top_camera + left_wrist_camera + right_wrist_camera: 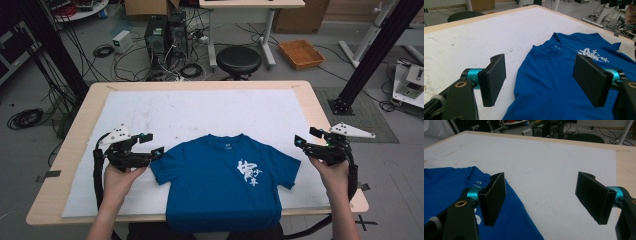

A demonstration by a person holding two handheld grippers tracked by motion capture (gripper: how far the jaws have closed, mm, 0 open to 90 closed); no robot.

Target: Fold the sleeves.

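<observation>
Blue T-shirt [220, 185] lies flat, front up, at the six o'clock side of the white mat [200, 112] that covers the table [70, 135], its collar toward twelve o'clock and its hem hanging over the near edge. White lettering [248, 172] marks the chest. Left gripper [150, 146] hovers at nine o'clock of the shirt, just beside the sleeve, its jaws spread wide with nothing clamped; in the left gripper view the sleeve and shoulder lie below the gap. Right gripper [302, 140] sits at three o'clock, near the other sleeve, likewise released and empty over bare mat.
</observation>
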